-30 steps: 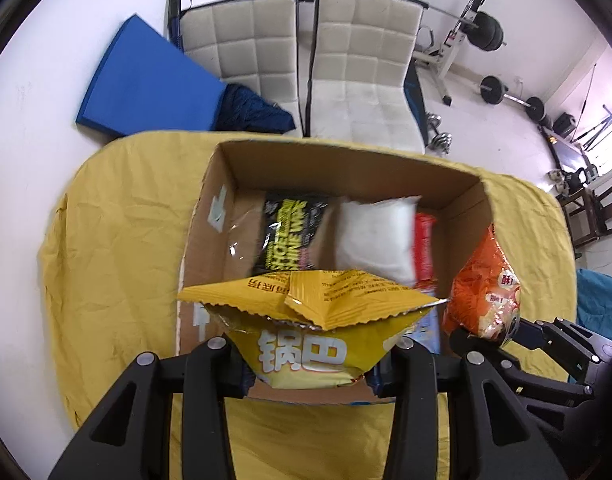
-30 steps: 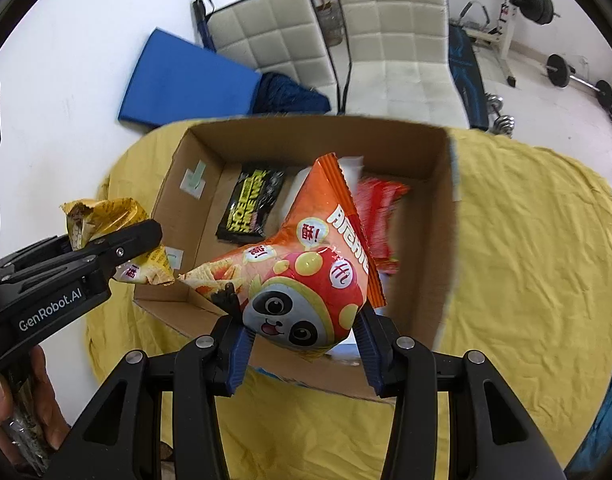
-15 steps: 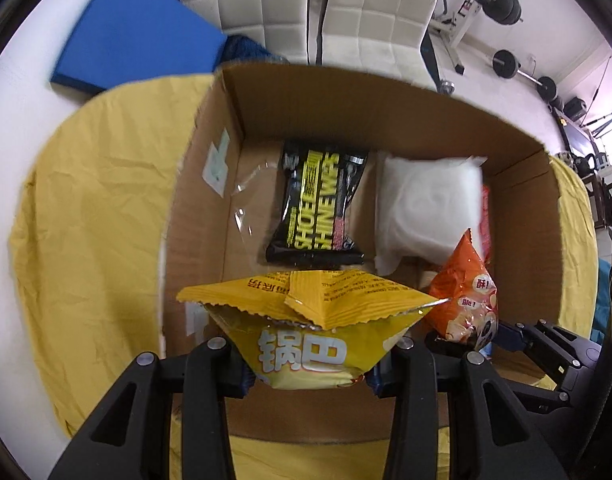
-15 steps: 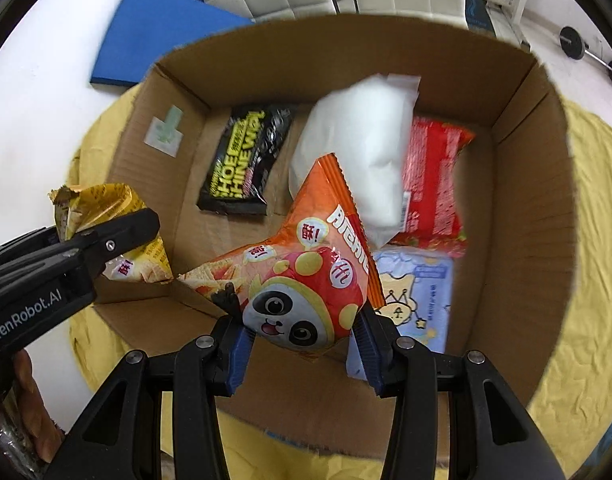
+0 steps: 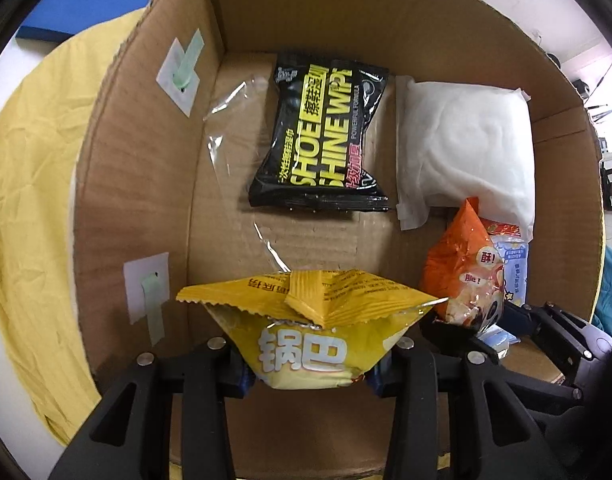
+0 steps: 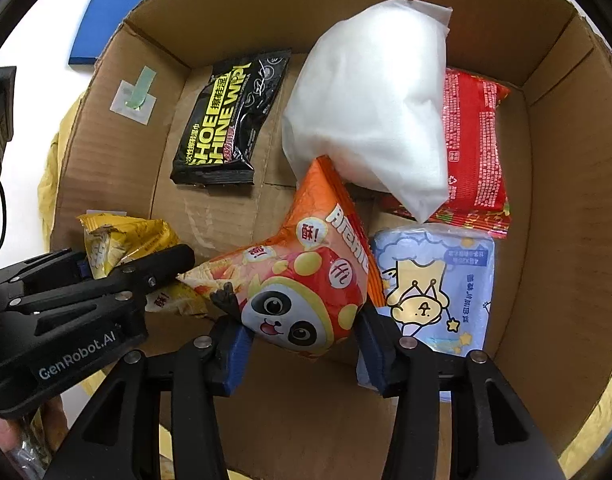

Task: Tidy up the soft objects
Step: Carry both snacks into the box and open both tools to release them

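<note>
Cardboard box [image 5: 146, 184]: walls now fill my view, bare floor at 9 o'clock. White pack [image 6: 370, 112], black wipes [image 5: 326, 140] lie at 12. My left gripper [image 5: 310, 364] clenches the yellow bag [image 5: 306, 332]; my right gripper [image 6: 302, 340] clenches the orange bag [image 6: 302, 276], both lower than before.

left tongs [image 5: 310, 364] grip yellow snack bag [image 5: 306, 332] w/in box [image 5: 138, 168].

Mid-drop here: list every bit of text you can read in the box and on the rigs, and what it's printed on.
"SHOE SHINE WIPE", "POWERFUL FORMULA": black wipes pack.
"锅巴": yellow snack bag, in left gripper.
"酥!": orange panda bag, in right gripper.
"GenRobot.AI": left gripper's body.
Red packet, blue tissue pack: print too small.
</note>
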### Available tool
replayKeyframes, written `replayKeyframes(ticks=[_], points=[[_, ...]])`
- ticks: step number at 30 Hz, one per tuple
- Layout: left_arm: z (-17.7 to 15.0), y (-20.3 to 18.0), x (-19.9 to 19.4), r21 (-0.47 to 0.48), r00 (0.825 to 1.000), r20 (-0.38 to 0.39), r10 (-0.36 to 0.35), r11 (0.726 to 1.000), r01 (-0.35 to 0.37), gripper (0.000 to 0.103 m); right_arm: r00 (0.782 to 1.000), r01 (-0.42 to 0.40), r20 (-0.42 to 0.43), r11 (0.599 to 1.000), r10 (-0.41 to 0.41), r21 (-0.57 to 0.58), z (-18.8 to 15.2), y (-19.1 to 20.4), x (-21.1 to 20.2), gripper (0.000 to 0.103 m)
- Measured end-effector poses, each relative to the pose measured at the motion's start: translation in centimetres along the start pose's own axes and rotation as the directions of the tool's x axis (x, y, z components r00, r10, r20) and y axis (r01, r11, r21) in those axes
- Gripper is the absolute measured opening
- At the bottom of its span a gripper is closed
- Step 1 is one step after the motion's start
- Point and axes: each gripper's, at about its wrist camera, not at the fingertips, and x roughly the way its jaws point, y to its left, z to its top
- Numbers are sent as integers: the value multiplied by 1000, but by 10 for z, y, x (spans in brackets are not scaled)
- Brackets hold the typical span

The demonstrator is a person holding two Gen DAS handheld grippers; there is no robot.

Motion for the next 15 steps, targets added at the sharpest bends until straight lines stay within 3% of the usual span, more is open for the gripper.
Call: replayKeyframes(ticks=[5,8,10,15], points=[[1,-1,-1,2,1000,3,28,1000,-28,41,1000,28,-7,1000,-28,-12,-1,3,6,56],[0,0,-6,-2,1000,11,23,1000,-23,43,999,35,-24,999,-35,-2,-3,3,10,67],[-1,-1,-10,-1,999,20,27,1000,-27,49,999,46,-18,999,-46,0,-4,7,9,74],[-4,-3,-29,4,996,76,52,999,-52,66,997,74,-1,997,-74,13,-10,3,1,80]])
